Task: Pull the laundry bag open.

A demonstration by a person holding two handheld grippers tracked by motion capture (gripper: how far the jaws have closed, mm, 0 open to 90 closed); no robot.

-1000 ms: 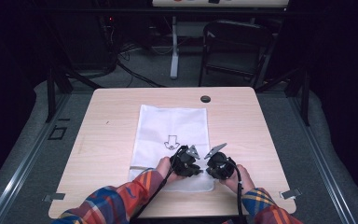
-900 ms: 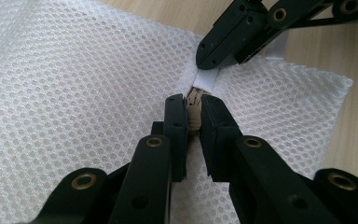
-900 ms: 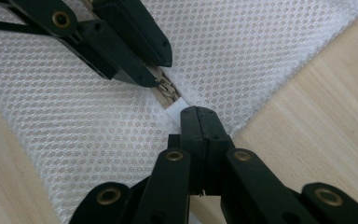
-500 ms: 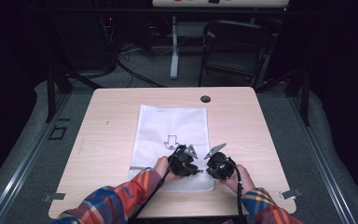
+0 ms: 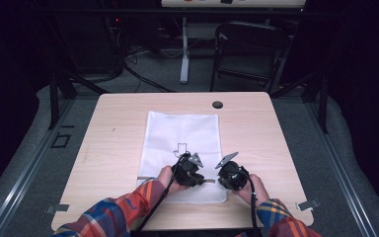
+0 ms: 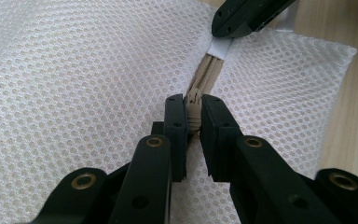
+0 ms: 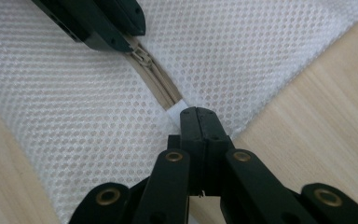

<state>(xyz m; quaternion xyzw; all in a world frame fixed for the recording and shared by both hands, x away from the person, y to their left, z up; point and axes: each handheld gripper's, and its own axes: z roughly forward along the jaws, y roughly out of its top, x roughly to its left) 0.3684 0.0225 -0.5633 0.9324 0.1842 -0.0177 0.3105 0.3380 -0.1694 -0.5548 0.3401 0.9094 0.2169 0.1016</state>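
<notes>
A white mesh bag [image 5: 182,131] lies flat on the wooden table [image 5: 113,148], with a beige zipper [image 7: 157,81] running along its near end. In the left gripper view my left gripper [image 6: 194,106] is shut on the zipper's slider [image 6: 194,97]. My right gripper [image 7: 197,114] is shut on the white fabric tab [image 6: 219,48] at the zipper's end, near the bag's corner. From the high view the left gripper [image 5: 193,174] and right gripper [image 5: 229,177] sit close together over the bag's near edge, each in a hand with a plaid sleeve.
A small black outline [image 5: 180,147] is printed on the bag's middle. A dark cable hole [image 5: 217,104] sits near the table's far edge. A black chair [image 5: 251,49] and cables stand on the floor beyond the table.
</notes>
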